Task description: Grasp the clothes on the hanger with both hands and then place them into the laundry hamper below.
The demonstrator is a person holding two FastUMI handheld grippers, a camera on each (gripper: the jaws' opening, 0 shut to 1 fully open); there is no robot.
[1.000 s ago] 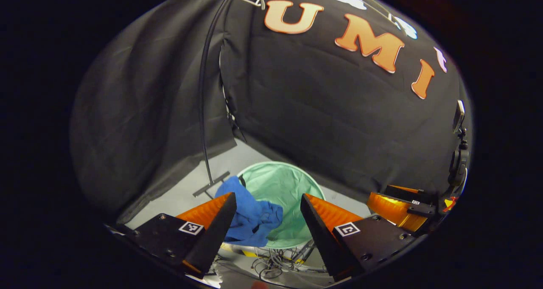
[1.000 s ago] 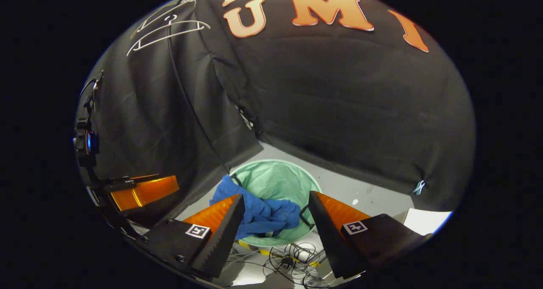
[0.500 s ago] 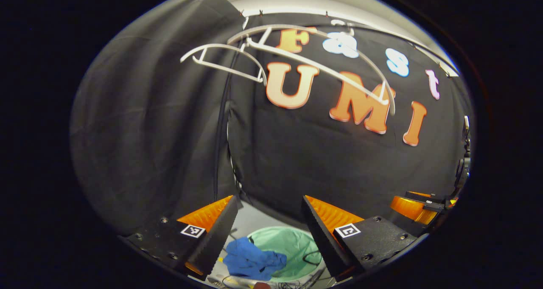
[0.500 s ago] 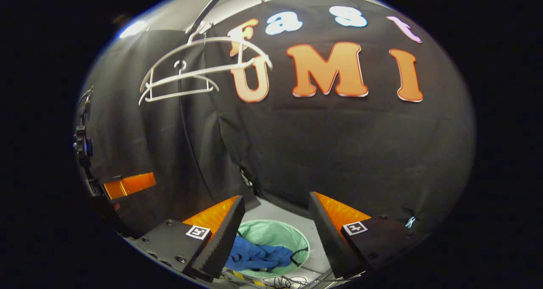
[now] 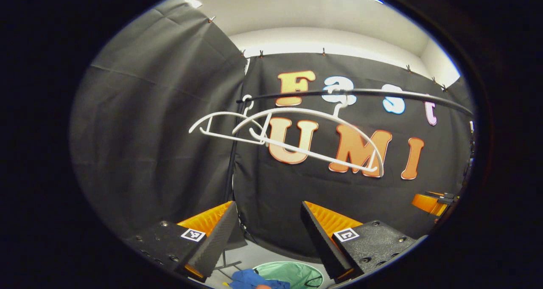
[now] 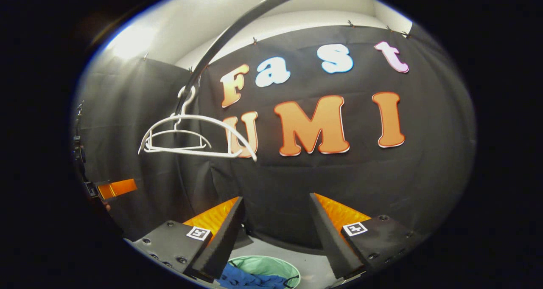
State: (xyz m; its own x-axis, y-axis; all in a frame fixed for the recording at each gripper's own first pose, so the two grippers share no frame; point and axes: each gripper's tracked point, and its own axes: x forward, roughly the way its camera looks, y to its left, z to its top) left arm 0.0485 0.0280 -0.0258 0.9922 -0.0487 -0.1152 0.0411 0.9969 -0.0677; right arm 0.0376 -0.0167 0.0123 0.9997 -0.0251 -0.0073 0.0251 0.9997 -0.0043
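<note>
Hanging bare, 2 hangers [image 5: 292, 147] confirm removal; blue clothes [image 6: 248, 279] lie in the hamper [image 6: 278, 267]. Left tool [image 5: 263, 234] and right tool [image 6: 275, 234] are released, empty. Task appears complete.

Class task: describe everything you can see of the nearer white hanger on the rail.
The hanger is thin, white and looks plastic: a curved hook, arched shoulders and a straight lower bar. It is bare, hooked over the dark rail, hanging slightly tilted before the black cloth wall. A second hanger overlaps it behind. No gripper touches it.
</note>
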